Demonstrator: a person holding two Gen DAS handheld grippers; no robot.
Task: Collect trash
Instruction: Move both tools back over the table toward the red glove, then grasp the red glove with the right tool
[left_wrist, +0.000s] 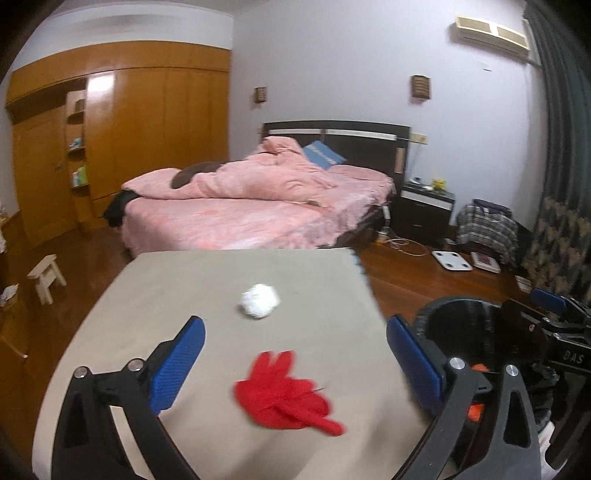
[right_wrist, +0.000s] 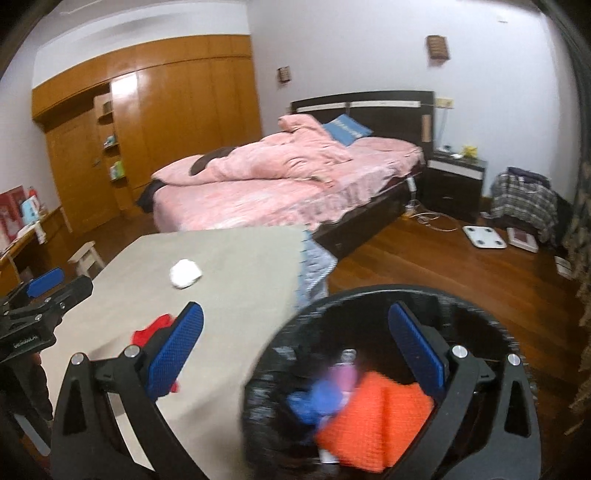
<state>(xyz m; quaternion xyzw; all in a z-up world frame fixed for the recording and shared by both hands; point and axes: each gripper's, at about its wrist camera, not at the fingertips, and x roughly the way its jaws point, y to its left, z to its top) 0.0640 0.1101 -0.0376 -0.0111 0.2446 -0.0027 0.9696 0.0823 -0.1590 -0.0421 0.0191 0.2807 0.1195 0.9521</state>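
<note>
A red crumpled piece (left_wrist: 286, 397) lies on the grey table (left_wrist: 166, 295), between the fingers of my open, empty left gripper (left_wrist: 295, 365). A white crumpled paper ball (left_wrist: 258, 300) lies farther back on the table; it also shows in the right wrist view (right_wrist: 185, 273). A black round bin (right_wrist: 369, 306) stands off the table's right edge, holding an orange cloth (right_wrist: 373, 417) and blue and pink pieces. My right gripper (right_wrist: 295, 354) is open and empty over the bin's near rim. The red piece (right_wrist: 155, 326) is partly hidden behind its left finger.
A bed with pink bedding (left_wrist: 258, 199) stands behind the table. A wooden wardrobe (left_wrist: 129, 129) fills the left wall. A small white stool (left_wrist: 46, 275) is on the floor at left. A white scale (left_wrist: 451, 260) and a plaid bag (left_wrist: 487, 229) lie at right.
</note>
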